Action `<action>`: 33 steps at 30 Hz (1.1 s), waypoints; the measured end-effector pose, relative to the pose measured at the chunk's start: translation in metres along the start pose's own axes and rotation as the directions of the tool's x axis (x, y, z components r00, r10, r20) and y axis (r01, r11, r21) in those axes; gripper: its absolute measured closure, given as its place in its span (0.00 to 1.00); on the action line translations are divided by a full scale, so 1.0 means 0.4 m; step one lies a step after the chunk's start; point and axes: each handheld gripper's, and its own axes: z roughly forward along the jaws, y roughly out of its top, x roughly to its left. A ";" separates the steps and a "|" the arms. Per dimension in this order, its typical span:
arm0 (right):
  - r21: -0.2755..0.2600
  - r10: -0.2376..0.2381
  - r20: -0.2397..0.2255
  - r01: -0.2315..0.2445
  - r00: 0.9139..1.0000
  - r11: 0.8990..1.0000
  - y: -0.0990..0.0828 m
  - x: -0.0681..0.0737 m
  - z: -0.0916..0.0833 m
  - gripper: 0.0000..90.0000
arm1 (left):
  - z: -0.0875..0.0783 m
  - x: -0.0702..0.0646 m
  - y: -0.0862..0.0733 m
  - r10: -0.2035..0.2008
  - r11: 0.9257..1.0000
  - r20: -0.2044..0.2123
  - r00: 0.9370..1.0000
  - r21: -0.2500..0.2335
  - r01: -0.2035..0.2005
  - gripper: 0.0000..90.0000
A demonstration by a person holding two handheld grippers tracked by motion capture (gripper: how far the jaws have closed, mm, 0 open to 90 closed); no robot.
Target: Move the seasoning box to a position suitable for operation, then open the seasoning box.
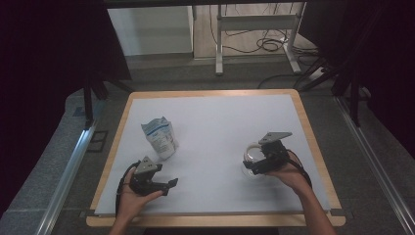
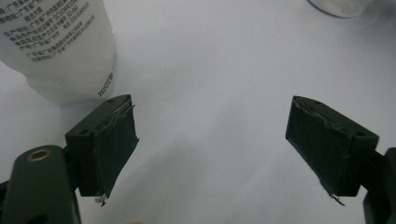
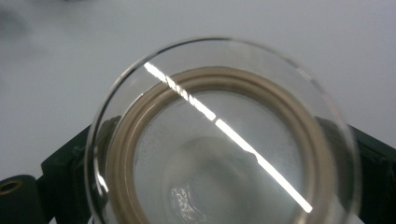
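While its jaws clasp the round clear glass jar (image 3: 224, 135) from both sides, the right gripper (image 1: 264, 164) sits at the white table's (image 1: 220, 122) four o'clock. Jaws spread wide and empty, the left gripper (image 1: 164, 185) lies at seven o'clock, just below the upright white printed pouch (image 1: 160, 137).

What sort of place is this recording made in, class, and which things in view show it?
Probably a lab or studio set up for recording handling work: a white-topped table fenced by dark curtains, loose cables on the floor beyond, and a person holding the left gripper and right gripper.
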 end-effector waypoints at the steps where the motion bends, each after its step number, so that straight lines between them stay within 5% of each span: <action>1: -0.020 0.006 -0.007 -0.006 1.000 1.000 0.000 -0.003 -0.013 0.05 | 0.000 0.000 0.000 -0.001 1.000 0.000 1.000 0.000 0.001 0.18; 7: -0.072 0.008 -0.038 -0.011 0.999 0.997 0.003 -0.007 -0.062 0.14 | 0.002 -0.003 -0.001 0.003 1.000 0.000 1.000 0.003 -0.003 0.18; 12: -0.086 0.032 -0.010 -0.033 0.999 0.996 0.009 0.003 -0.100 0.20 | -0.008 -0.003 -0.001 0.000 1.000 -0.007 1.000 -0.008 0.000 0.18; 17: -0.153 0.081 0.038 -0.074 0.996 0.985 -0.001 -0.005 -0.158 0.51 | -0.013 -0.003 -0.001 0.004 1.000 -0.007 1.000 -0.015 -0.004 0.19; 27: -0.156 0.081 0.080 -0.068 0.993 0.985 -0.055 -0.007 -0.194 0.79 | -0.012 0.002 -0.004 -0.001 1.000 -0.007 1.000 -0.011 0.001 0.18; 29: -0.142 0.073 0.085 -0.061 0.994 0.988 -0.065 -0.003 -0.196 0.92 | -0.008 0.000 -0.004 0.003 1.000 -0.005 1.000 -0.005 -0.003 0.18; 33: -0.142 0.069 0.077 -0.058 0.995 0.988 -0.071 0.002 -0.199 0.99 | -0.008 -0.001 -0.004 0.005 1.000 -0.003 1.000 -0.004 -0.005 0.18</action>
